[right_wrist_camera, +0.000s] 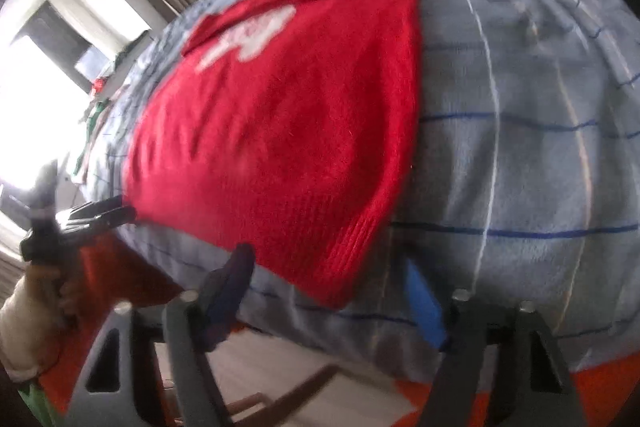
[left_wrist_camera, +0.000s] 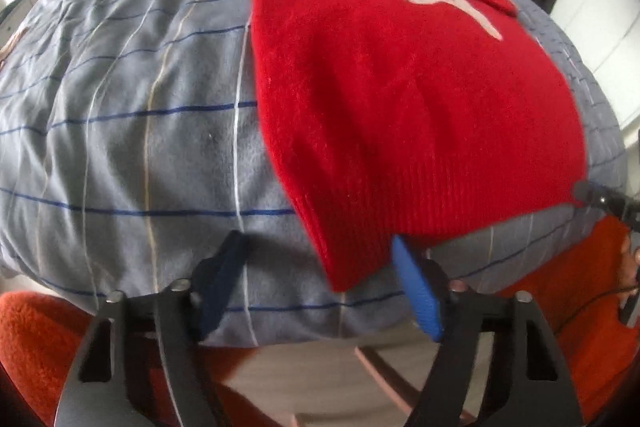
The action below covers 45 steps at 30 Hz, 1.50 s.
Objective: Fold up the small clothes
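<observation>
Both sets of jaws gape apart: left gripper [left_wrist_camera: 320,283] and right gripper [right_wrist_camera: 332,295] each sit just before a hem corner of the red sweater [left_wrist_camera: 400,99] on the bed [left_wrist_camera: 140,107].

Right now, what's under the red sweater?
The red sweater lies flat on a grey-blue striped bedcover, which shows all around it. Whatever sits directly beneath the knit is covered and cannot be seen.

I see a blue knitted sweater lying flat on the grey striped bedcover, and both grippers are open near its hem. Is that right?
Not quite: the knitted sweater is red, not blue, as both wrist views show. It does lie on the grey striped bedcover, with the left gripper and right gripper open near its hem.
</observation>
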Motion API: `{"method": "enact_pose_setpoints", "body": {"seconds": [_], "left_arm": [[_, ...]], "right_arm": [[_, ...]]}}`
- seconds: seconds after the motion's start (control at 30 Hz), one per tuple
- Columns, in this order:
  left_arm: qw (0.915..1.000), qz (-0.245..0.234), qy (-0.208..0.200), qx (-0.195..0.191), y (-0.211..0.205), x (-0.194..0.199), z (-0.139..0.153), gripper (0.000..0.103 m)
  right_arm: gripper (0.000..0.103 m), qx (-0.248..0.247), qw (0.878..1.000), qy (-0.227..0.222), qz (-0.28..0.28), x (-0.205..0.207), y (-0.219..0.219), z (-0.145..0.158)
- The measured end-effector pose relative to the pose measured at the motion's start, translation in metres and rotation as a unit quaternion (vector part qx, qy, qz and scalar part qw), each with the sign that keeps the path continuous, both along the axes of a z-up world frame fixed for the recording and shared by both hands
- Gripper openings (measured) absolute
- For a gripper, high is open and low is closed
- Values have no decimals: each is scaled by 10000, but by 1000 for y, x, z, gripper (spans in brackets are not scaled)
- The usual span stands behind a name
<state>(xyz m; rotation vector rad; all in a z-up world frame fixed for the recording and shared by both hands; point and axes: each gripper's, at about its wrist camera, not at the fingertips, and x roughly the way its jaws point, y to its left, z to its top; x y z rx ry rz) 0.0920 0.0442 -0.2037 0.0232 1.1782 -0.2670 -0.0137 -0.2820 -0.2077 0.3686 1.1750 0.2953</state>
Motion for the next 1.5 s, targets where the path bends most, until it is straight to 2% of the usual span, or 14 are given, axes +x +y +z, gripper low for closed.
{"method": "enact_pose_setpoints", "body": {"seconds": [0.03,0.07,0.1,0.3,0.4,0.57,0.73,1.03,1.17,1.23,1.27,1.3,1.4,1.5], "left_arm": [[10000,14,0,-67,2,0,2,50],[9998,23,11,-210,7,1,5,27],[9993,30,42,-380,11,2,7,9],[9939,106,78,-1099,32,-8,22,2],[9861,170,-30,-1652,44,-9,52,2],[9729,366,-445,-2241,57,49,95,2],[9728,529,-716,-2139,38,160,96,2],[9783,978,-628,-1714,6,309,70,2],[9789,1432,-679,-1288,-1,355,55,15],[9761,1769,-558,-1136,9,368,48,59],[9728,1904,-606,-1174,17,365,50,63],[9685,2004,-739,-1281,26,359,55,64],[9658,1803,-1122,-1491,38,332,76,67],[9753,950,-1282,-1528,18,298,84,76]], "right_arm": [[44,70,9999,25,-74,-1,-5,0],[18,169,9998,12,-115,-2,-11,3],[7,277,9995,3,-138,-4,-15,4],[5,603,9978,-59,-267,-14,-31,18],[5,852,9955,-222,-337,-16,-37,35],[5,1055,9897,-863,-444,21,-46,80],[5,798,9834,-1443,-759,116,-58,97],[5,348,9815,-1499,-1141,287,-59,73],[5,545,9791,-1387,-1381,337,-64,49],[15,692,9778,-1230,-1551,357,-66,33],[37,690,9752,-1185,-1735,361,-71,27],[47,701,9733,-1197,-1828,359,-75,27],[50,650,9689,-1478,-1876,346,-85,39],[50,375,9767,-1731,-1213,327,-71,63]]}}
